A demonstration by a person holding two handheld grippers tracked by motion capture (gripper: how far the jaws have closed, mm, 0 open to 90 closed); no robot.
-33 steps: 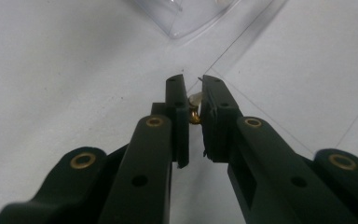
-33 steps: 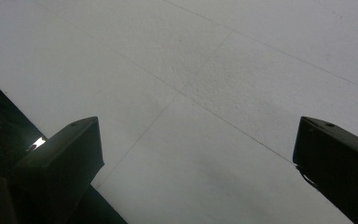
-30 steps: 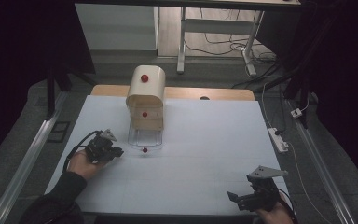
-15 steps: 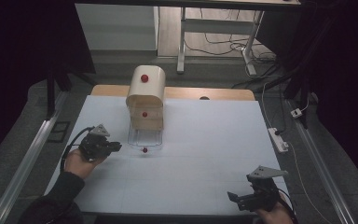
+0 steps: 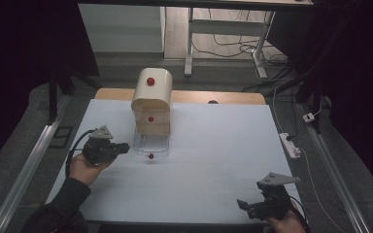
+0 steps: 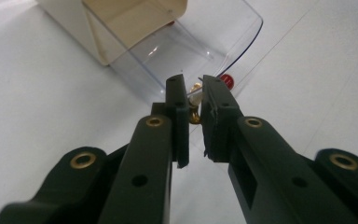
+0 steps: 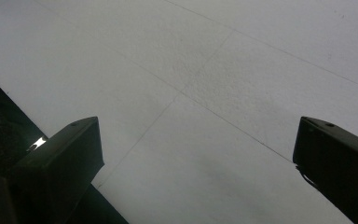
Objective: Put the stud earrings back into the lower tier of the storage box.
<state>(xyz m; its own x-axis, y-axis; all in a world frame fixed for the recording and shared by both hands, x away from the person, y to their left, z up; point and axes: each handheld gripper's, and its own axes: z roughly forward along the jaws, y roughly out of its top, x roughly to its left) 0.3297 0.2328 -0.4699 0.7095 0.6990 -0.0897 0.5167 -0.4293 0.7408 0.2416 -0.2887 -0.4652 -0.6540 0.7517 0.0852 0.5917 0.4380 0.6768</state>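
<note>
A cream box with a rounded top (image 5: 150, 99) stands at the back middle of the white table (image 5: 213, 155). Its clear door (image 5: 150, 144) (image 6: 205, 42) lies folded down in front, with a red knob (image 5: 150, 156) (image 6: 227, 79) at its front edge. My left gripper (image 5: 125, 146) (image 6: 193, 81) sits just left of that door. Its jaws are nearly together on a small brass piece (image 6: 195, 88). My right gripper (image 5: 243, 204) (image 7: 198, 123) rests near the table's front right edge, its jaws wide apart over bare table.
A wooden board (image 5: 213, 97) lies behind the white surface. A power strip (image 5: 290, 144) sits off the table's right edge and a metal rail (image 5: 29, 160) runs along the left side. Cables and desk legs lie beyond the back.
My left gripper has drawn back a little to the left, away from the clear door. The right gripper has stayed where it was.
</note>
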